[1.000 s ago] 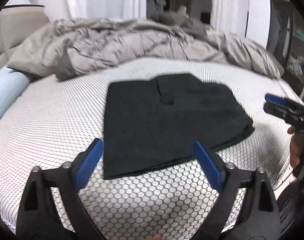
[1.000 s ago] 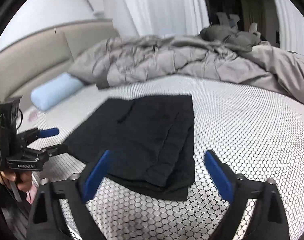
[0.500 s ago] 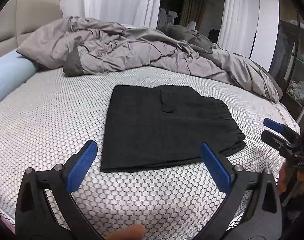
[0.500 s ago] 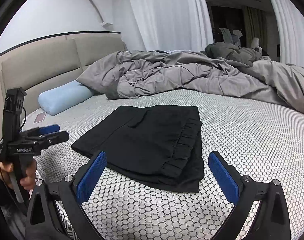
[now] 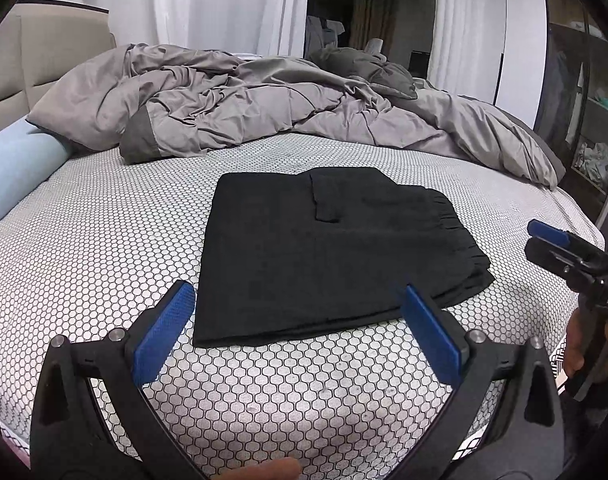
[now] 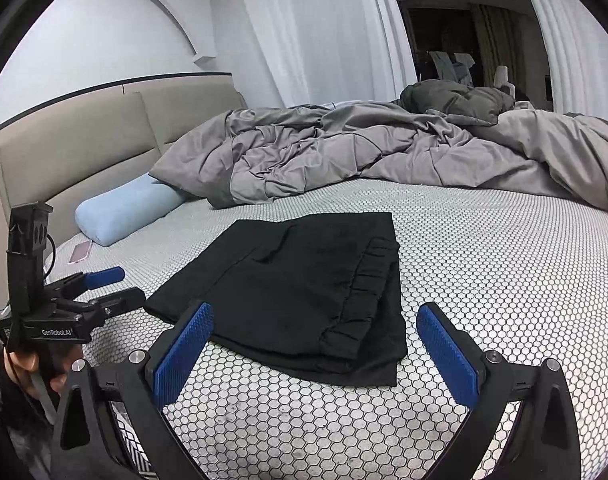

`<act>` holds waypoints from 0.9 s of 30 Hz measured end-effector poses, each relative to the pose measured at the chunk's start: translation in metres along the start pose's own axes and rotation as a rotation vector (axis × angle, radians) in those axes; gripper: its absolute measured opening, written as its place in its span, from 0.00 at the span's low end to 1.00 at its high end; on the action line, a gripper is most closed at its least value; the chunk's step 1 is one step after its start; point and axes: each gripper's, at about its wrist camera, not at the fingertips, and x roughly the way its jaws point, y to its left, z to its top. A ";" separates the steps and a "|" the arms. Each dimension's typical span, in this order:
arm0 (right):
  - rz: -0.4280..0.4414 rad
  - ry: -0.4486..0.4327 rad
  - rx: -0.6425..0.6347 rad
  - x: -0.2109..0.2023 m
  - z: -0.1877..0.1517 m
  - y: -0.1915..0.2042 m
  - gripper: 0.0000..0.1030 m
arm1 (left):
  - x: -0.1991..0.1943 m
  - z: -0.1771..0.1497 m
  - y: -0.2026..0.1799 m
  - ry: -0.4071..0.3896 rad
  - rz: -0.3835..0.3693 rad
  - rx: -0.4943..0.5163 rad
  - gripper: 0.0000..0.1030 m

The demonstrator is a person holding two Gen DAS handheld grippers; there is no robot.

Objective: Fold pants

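Observation:
Black pants [image 5: 324, 252] lie folded into a flat rectangle on the honeycomb-patterned bed sheet [image 5: 83, 264]; the gathered waistband is on their right side. The right wrist view has the same pants [image 6: 304, 292] in its middle. My left gripper [image 5: 295, 300] hovers open just short of the near edge, its blue pads apart and holding nothing. My right gripper [image 6: 314, 316] is also open and empty by the waistband corner. Each gripper shows in the other's view: the right gripper [image 5: 552, 244] at the right edge, the left gripper [image 6: 103, 288] at the left, each held in a hand.
A crumpled grey duvet [image 5: 263, 108] covers the far half of the bed. A light blue bolster [image 6: 123, 208] lies by the beige headboard [image 6: 83, 144], with a pink phone [image 6: 79, 252] near it. Shelves [image 5: 592, 120] stand past the bed's right edge.
Both grippers have drawn back from the pants and tilted up, so more of the room shows. The pants lie still, and both grippers stay open.

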 end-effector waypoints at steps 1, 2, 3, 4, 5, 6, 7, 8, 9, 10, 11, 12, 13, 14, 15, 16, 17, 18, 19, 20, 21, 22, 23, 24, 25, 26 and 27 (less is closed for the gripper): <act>-0.003 0.004 -0.002 0.001 0.000 0.001 1.00 | 0.000 0.000 0.000 -0.001 0.003 0.001 0.99; -0.004 0.004 -0.004 0.001 0.000 0.002 1.00 | 0.001 -0.001 -0.001 0.000 0.011 0.001 0.99; -0.003 0.003 -0.008 0.001 0.000 0.003 1.00 | 0.002 0.000 0.000 0.004 0.014 0.001 0.99; -0.002 0.001 -0.012 0.000 0.000 0.004 1.00 | 0.002 0.000 0.001 0.007 0.014 0.000 0.99; -0.002 0.000 -0.016 0.000 0.000 0.004 1.00 | 0.002 0.000 0.002 0.006 0.016 -0.002 0.99; -0.003 0.000 -0.020 0.000 0.000 0.005 1.00 | 0.001 0.000 0.003 0.005 0.016 -0.001 0.99; -0.004 0.000 -0.022 0.000 -0.001 0.006 1.00 | 0.001 0.000 0.003 0.003 0.017 0.000 0.99; -0.004 0.003 -0.023 0.001 -0.001 0.006 1.00 | 0.001 0.000 0.004 0.002 0.018 0.001 0.99; -0.004 0.005 -0.025 0.001 -0.001 0.007 1.00 | 0.000 0.000 0.004 -0.001 0.019 0.001 0.99; -0.006 0.005 -0.027 0.001 -0.001 0.007 1.00 | 0.000 0.001 0.005 -0.002 0.017 0.001 0.99; -0.008 0.006 -0.027 0.002 -0.001 0.008 1.00 | 0.001 0.000 0.005 -0.001 0.017 -0.001 0.99; -0.008 0.008 -0.029 0.002 -0.001 0.008 1.00 | 0.000 0.000 0.006 -0.002 0.016 -0.002 0.99; -0.009 0.007 -0.030 0.002 -0.001 0.008 1.00 | 0.000 0.001 0.007 -0.002 0.015 0.000 0.99; -0.010 0.007 -0.032 0.002 -0.001 0.008 1.00 | 0.000 0.001 0.006 -0.003 0.017 -0.001 0.99; -0.010 0.007 -0.034 0.002 -0.002 0.008 1.00 | 0.000 0.000 0.006 -0.004 0.018 0.001 0.99; -0.010 0.007 -0.034 0.001 -0.001 0.008 1.00 | 0.000 0.001 0.007 -0.002 0.016 0.001 0.99; -0.008 0.007 -0.035 0.001 -0.002 0.008 1.00 | 0.000 0.001 0.006 -0.004 0.018 0.000 0.99; -0.010 0.006 -0.035 0.001 -0.002 0.008 1.00 | 0.000 0.001 0.006 -0.005 0.016 0.000 0.99; -0.009 0.007 -0.035 0.001 -0.002 0.008 1.00 | 0.000 0.001 0.006 -0.005 0.016 0.002 0.99; -0.011 0.008 -0.034 0.001 -0.002 0.008 1.00 | 0.000 0.001 0.006 -0.006 0.018 0.003 0.99; -0.011 0.008 -0.035 0.001 -0.002 0.008 1.00 | 0.000 0.000 0.007 -0.008 0.020 0.003 0.99; -0.010 0.008 -0.036 0.001 -0.002 0.008 1.00 | 0.001 0.001 0.007 -0.008 0.017 0.002 0.99; -0.011 0.008 -0.038 0.001 -0.002 0.008 1.00 | 0.001 0.001 0.008 -0.007 0.017 0.000 0.99; -0.011 0.008 -0.039 0.001 -0.002 0.007 1.00 | 0.000 0.001 0.009 -0.009 0.017 -0.001 0.99; -0.012 0.011 -0.038 0.001 -0.002 0.007 1.00 | 0.000 0.001 0.009 -0.009 0.017 -0.002 0.99; -0.011 0.012 -0.037 0.001 -0.002 0.007 1.00 | 0.000 0.002 0.010 -0.008 0.017 0.000 0.99; -0.012 0.012 -0.039 0.001 -0.002 0.007 1.00 | 0.000 0.001 0.009 -0.008 0.019 -0.002 0.99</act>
